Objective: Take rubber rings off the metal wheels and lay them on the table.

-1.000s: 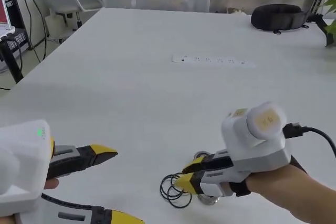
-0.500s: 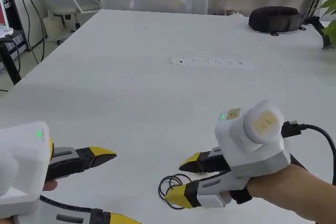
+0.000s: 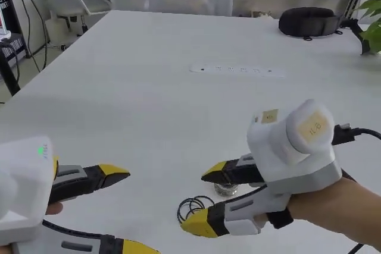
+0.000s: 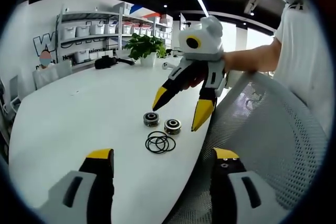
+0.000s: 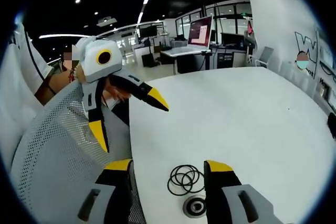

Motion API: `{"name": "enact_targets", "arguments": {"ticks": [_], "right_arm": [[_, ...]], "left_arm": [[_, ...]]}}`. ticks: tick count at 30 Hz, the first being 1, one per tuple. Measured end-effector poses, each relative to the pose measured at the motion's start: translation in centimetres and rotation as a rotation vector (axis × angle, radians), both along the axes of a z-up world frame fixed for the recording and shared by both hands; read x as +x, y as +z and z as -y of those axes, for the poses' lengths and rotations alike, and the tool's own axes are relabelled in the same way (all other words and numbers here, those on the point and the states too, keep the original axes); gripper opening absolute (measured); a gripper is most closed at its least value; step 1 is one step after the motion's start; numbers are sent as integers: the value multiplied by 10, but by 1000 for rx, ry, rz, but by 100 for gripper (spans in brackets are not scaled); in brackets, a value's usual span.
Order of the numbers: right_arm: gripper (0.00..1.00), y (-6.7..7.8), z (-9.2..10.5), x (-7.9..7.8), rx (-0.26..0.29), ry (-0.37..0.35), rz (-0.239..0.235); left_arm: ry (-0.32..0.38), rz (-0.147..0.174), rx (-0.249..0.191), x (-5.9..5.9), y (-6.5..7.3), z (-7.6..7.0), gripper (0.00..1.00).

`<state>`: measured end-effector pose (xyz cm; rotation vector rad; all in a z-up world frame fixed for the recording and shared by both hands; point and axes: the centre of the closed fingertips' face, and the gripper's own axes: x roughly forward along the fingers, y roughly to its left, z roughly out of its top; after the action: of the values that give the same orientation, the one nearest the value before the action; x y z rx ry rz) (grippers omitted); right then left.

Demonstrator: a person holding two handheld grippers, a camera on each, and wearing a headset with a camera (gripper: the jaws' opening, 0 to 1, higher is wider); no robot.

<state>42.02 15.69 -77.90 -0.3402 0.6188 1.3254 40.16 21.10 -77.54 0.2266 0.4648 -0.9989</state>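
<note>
Release by the black, yellow-tipped right tool is the change over the last second. Its jaws were closed low against the loose pile of thin black rubber rings one second ago and had parted half a second ago. They now stand wide apart with nothing between them. The right tool hangs just above the ring pile; in the right gripper view one jaw stands on each side of it.

The rubber rings lie flat and overlapping on the white worktop, free of both tools. One small round metal wheel sits just beside the ring pile, on the side away from the left tool. A second metal wheel sits next to the first, slightly farther from the pile.

The matching left tool is also wide open and empty. It is held well apart from the ring pile and points toward it.

Assessment: the release indicates that one ring has probably just been added to the pile, so that cycle is complete. A dark band shows around each wheel in the left gripper view, but it is too small to confirm as rubber. If a ring remains, steady that wheel with one tool and peel with the other.
</note>
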Motion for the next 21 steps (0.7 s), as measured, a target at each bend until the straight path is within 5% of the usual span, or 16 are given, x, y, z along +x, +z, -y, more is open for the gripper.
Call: {"name": "enact_targets", "arguments": {"ticks": [10,21], "right_arm": [[64,22,21,4,53,-53,30],[71,20,58,13,55,-128,39]], "left_arm": [[-1,2,-3,0,1,0,73],[7,4,-7,1,2,0,74]]}}
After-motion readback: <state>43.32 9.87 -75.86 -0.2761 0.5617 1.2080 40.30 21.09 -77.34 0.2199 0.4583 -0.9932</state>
